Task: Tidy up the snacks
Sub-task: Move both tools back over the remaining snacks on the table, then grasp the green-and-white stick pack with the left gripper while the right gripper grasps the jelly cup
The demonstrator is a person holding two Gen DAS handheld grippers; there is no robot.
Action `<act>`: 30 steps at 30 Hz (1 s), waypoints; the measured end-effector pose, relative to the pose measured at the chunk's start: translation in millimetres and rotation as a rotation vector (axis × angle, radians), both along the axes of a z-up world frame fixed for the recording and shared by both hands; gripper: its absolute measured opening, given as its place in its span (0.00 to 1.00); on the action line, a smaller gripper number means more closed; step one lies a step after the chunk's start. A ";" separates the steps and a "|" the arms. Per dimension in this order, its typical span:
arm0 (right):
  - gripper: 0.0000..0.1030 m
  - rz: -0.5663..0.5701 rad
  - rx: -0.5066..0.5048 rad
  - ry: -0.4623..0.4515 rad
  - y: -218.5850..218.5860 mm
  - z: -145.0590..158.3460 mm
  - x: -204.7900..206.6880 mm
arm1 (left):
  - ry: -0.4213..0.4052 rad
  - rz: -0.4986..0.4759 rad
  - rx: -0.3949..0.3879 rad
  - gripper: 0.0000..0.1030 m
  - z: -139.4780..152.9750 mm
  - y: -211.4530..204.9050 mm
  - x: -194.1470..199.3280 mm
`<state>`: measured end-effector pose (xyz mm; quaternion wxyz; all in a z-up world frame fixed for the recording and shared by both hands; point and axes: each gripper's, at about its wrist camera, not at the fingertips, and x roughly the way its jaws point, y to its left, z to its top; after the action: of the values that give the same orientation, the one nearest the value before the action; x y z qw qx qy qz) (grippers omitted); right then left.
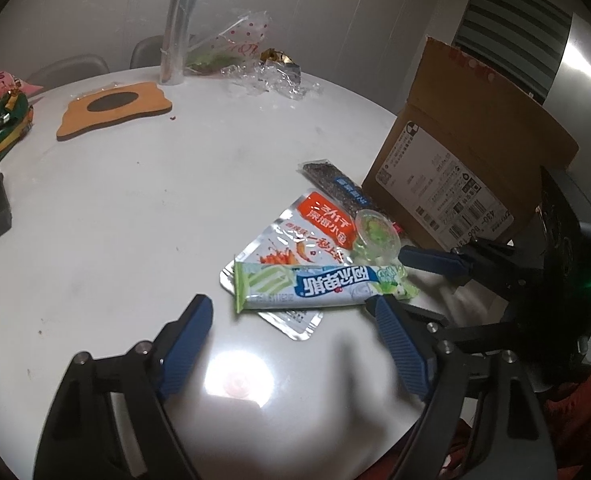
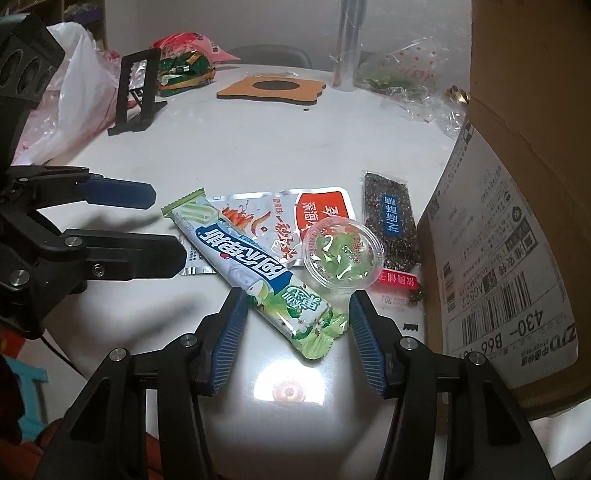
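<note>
We see a white round desk [image 1: 135, 200] with a small heap of snacks near its right edge, just beside an open cardboard box [image 2: 515, 220]. A long green-and-white candy packet [image 2: 251, 264] lies on a silver pouch [image 1: 291, 236] with an orange label; a clear jelly cup [image 2: 341, 256] sits touching both, and a dark seaweed bar [image 2: 391, 220] lies between the cup and the box. Our right gripper [image 2: 293, 346] is released, its blue fingers [image 2: 227, 340] standing either side of the packet's near end, apart from it. Our left gripper [image 1: 295, 344] is released too, open wide over bare desk just short of the packet. A cork coaster [image 1: 115, 108] lies far off.
</note>
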<state>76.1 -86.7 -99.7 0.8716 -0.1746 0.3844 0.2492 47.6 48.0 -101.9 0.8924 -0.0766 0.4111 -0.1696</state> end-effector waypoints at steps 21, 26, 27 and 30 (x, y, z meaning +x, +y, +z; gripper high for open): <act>0.32 0.148 0.140 0.116 20.2 -3.4 -34.5 | 0.011 0.026 -0.005 0.79 -6.4 4.7 -5.1; 0.29 0.242 0.196 0.137 42.5 -10.3 -45.7 | 0.016 0.061 0.005 0.72 -10.7 12.4 -5.6; 0.29 0.257 0.216 0.147 45.7 -11.3 -46.3 | 0.023 0.071 0.005 0.69 -12.9 15.1 -4.5; 0.29 0.270 0.225 0.154 50.1 -11.1 -45.5 | 0.014 0.090 0.027 0.58 -14.9 18.7 -4.5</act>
<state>30.6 -36.6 -110.8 0.8121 -0.1066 0.3929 0.4180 43.0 66.7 -116.8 0.8973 -0.0839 0.4156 -0.1232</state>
